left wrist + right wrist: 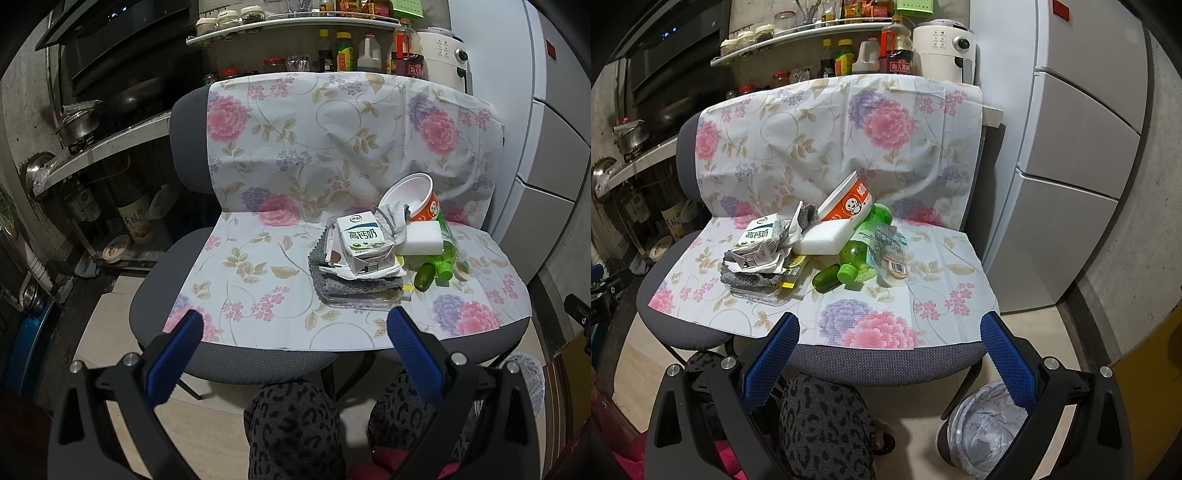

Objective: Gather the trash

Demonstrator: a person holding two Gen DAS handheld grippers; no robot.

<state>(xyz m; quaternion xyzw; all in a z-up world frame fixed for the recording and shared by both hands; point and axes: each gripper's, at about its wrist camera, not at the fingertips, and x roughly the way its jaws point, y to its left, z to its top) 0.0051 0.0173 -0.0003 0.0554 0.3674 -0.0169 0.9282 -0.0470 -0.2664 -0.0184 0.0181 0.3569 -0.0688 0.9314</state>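
Observation:
A pile of trash lies on a chair seat covered by a floral cloth (280,155). It holds a white milk carton (364,242) on a grey rag (343,282), an orange paper bowl (413,197) tipped on its side, a white sponge block (424,238) and a green plastic bottle (441,260). The same carton (757,242), bowl (846,203), sponge block (827,238) and bottle (862,254) show in the right wrist view. My left gripper (295,325) and right gripper (892,328) are both open and empty, short of the seat's front edge.
A bin lined with a grey bag (982,424) stands on the floor under the chair's right front. A white fridge (1082,147) is to the right, a stove counter with pots (85,125) to the left. A shelf of bottles (347,51) is behind the chair. The person's knees (295,424) are below.

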